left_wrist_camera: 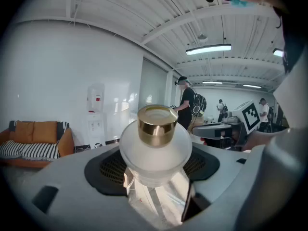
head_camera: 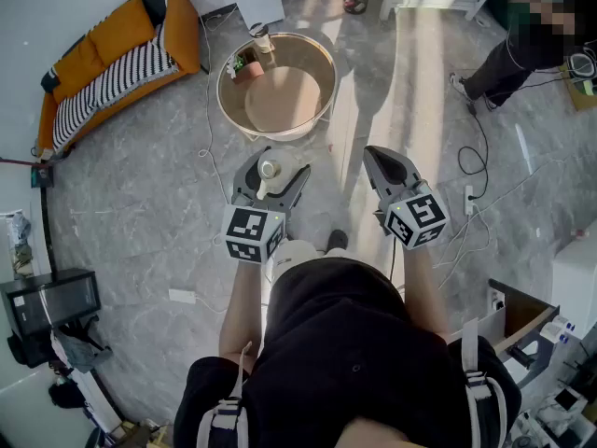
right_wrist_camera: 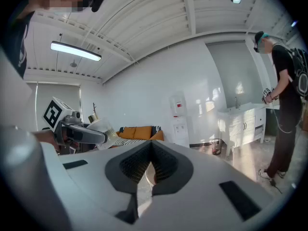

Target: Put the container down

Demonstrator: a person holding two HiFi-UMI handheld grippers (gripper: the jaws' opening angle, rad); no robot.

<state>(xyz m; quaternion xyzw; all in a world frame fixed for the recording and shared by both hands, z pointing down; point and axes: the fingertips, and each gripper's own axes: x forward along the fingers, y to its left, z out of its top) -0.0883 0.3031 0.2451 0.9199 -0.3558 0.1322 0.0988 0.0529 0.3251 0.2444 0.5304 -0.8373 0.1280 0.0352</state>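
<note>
Inspector: Container position, head view?

Assessor: Container [head_camera: 269, 168] sits between the jaws of the left gripper [head_camera: 276, 162], gold cap toward the camera; it is carried above the grey floor [head_camera: 140, 222], on the near side of the round table [head_camera: 331, 73] and apart from it; right gripper [head_camera: 384, 157] is alongside, just to the right; an orange sofa [head_camera: 112, 40] stands at the upper left, and a second person [head_camera: 522, 49] at the upper right.

Inspector: Left gripper view?

Assessor: Left gripper [left_wrist_camera: 155, 167] has its jaws spread wide, one on each side of the frosted white container [left_wrist_camera: 155, 150]; the grip is on the body below the gold cap [left_wrist_camera: 157, 125]; the container fills the gap; the sofa [left_wrist_camera: 38, 136] lies at the far left, and the marker cube of the right gripper [left_wrist_camera: 250, 115] shows at the right.

Inspector: Right gripper view?

Assessor: Right gripper [right_wrist_camera: 151, 172] has its jaws drawn together with nothing between them; only a thin slit shows below the pads; the left gripper [right_wrist_camera: 79, 134] appears at the left with the container [right_wrist_camera: 103, 128] projecting from it; a person [right_wrist_camera: 286, 95] stands at the right edge.
</note>
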